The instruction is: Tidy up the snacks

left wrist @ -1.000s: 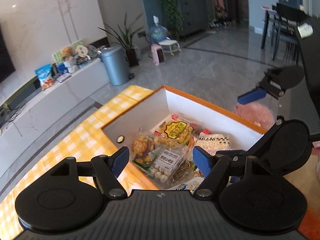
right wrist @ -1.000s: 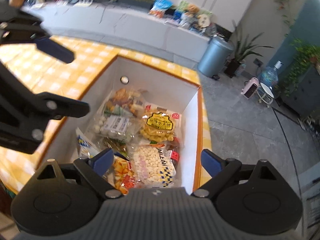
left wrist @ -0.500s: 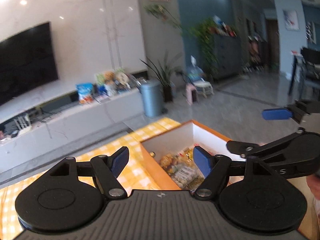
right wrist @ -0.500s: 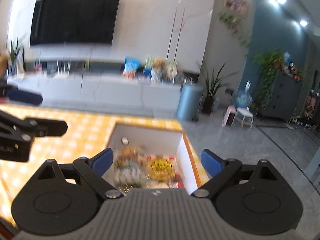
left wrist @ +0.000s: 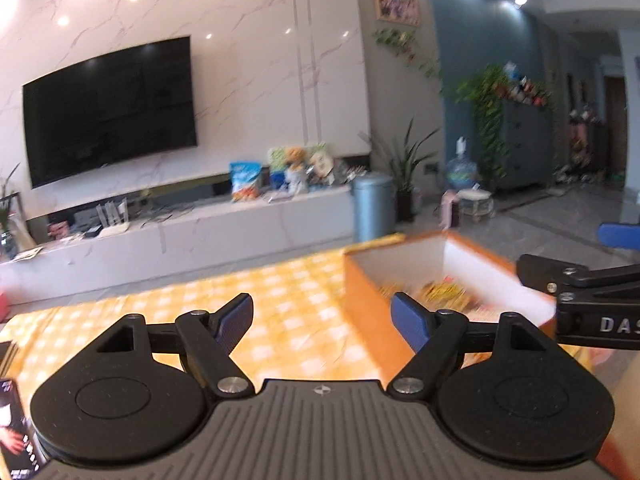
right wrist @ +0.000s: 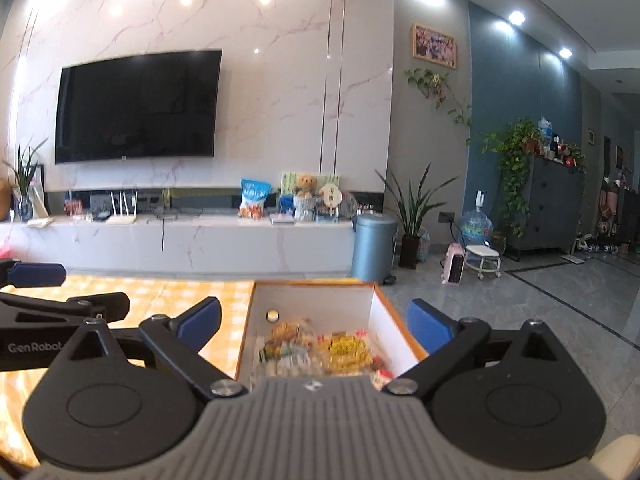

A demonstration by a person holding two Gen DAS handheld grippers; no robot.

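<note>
Left gripper (left wrist: 322,317): jaws wide, holding nothing. Right gripper (right wrist: 314,322): jaws wide, holding nothing. Orange box (right wrist: 394,322), lower centre: snack packets (right wrist: 316,350) inside, on checked tablecloth (left wrist: 280,304).

Both grippers (left wrist: 322,322) (right wrist: 314,322) now raised, level above box (right wrist: 312,300).

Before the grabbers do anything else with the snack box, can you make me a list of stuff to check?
1. Left gripper holds nothing, jaws apart: ok.
2. Right gripper holds nothing, jaws apart: ok.
3. Snack packets lie inside the orange cardboard box with white inner walls: ok.
4. Box sits on the yellow checked tablecloth: ok.
5. More snacks left out on the table: cannot tell.
6. Left view sharp enough to aim: not ok, the box is blurred.
</note>
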